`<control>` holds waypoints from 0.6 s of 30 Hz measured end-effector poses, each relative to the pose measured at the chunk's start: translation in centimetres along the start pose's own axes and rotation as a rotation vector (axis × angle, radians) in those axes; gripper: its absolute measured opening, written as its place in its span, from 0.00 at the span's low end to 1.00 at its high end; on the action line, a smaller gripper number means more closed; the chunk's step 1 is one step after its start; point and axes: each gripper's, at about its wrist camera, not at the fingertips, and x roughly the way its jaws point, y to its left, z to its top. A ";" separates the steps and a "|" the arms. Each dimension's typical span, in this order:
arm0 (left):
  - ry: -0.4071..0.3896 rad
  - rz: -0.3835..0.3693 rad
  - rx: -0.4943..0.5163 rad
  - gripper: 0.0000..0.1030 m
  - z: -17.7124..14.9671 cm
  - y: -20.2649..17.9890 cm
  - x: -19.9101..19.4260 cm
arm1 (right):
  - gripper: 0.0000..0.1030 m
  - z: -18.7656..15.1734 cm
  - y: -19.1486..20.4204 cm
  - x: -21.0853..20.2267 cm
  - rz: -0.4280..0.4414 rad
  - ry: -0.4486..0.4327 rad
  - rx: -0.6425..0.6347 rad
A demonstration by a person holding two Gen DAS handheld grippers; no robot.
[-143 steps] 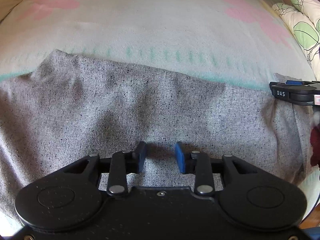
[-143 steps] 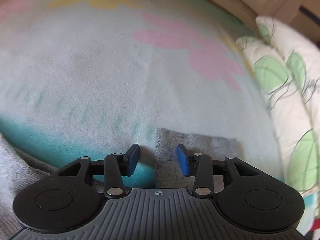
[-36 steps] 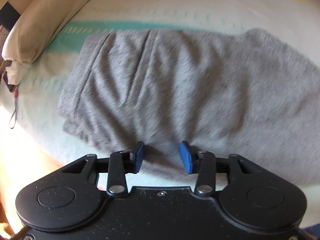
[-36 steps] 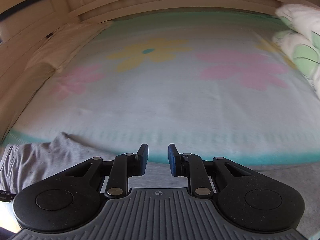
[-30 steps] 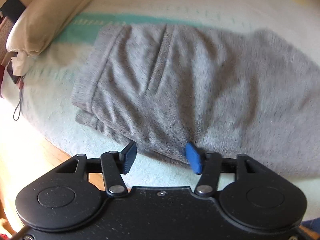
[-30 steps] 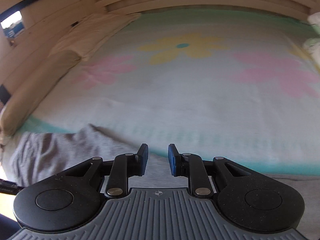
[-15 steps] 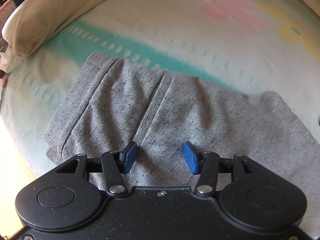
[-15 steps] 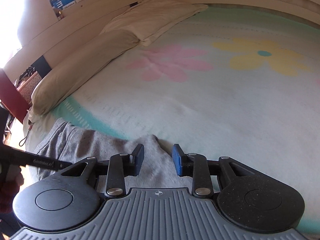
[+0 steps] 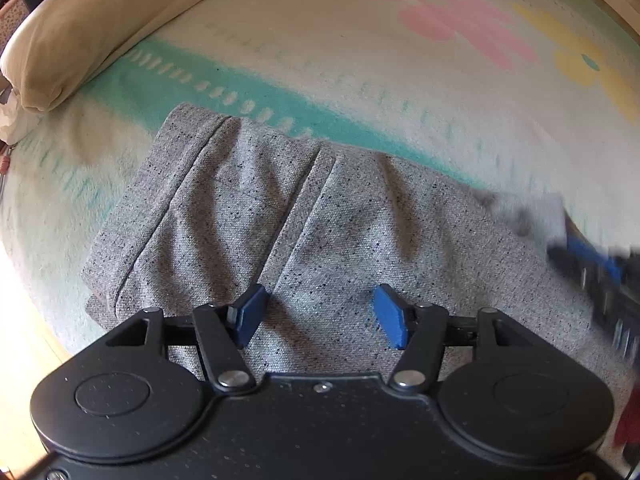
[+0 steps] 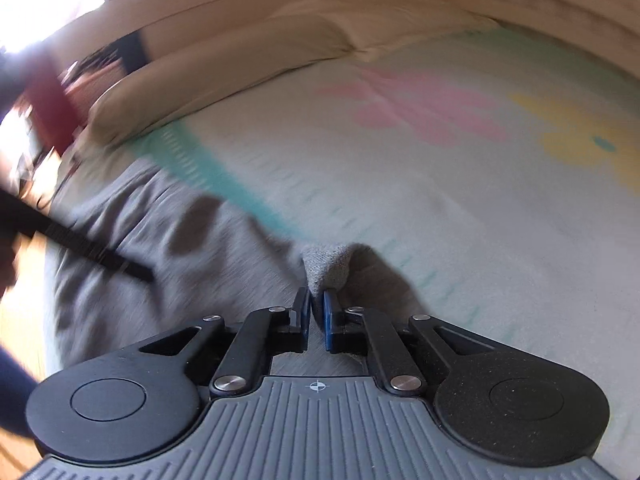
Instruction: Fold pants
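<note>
While your left gripper (image 9: 318,316) is hanging low over the cloth, its blue pads (image 9: 390,322) are standing wide apart with nothing between them, spread across the lower middle of the left wrist view. Just beyond them, the pants (image 9: 280,216) are lying flat: grey speckled knit with black flecks, soft ridges and a stitched fold running diagonally, filling the centre and left of the frame. At the right edge of that view, your right gripper (image 9: 592,264) is showing as a dark, blurred shape with a blue streak, meeting a pale tuft of the cloth.

From the right wrist view, your right gripper (image 10: 316,314) is pinching a rounded hump of the pants (image 10: 326,266) between nearly closed blue pads (image 10: 330,320), at the lower centre of the frame. More grey fabric is spreading to the left, smeared by motion, with a thin black bar crossing it.

Farther up, the blanket (image 9: 400,92) is looking fuzzy and pale, carrying a teal band with dashed marks, then pink and yellow flower shapes. At the upper left, a long tan pillow (image 9: 100,24) is lying plump and smooth along the bed's edge.
</note>
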 end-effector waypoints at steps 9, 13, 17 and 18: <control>0.005 -0.020 -0.034 0.62 0.2 0.5 -0.1 | 0.20 0.2 0.1 -2.0 -0.115 -0.089 0.026; -0.001 -0.009 -0.022 0.62 0.1 0.2 0.0 | 0.37 2.4 -2.0 -2.4 -0.176 -0.136 0.060; -0.008 0.010 0.001 0.62 -0.3 -0.4 -0.1 | 0.40 4.2 -4.2 -0.7 -0.174 -0.082 0.093; -0.010 0.011 0.004 0.62 -0.4 -0.4 -0.2 | 0.40 4.5 -4.5 0.3 -0.150 -0.056 0.100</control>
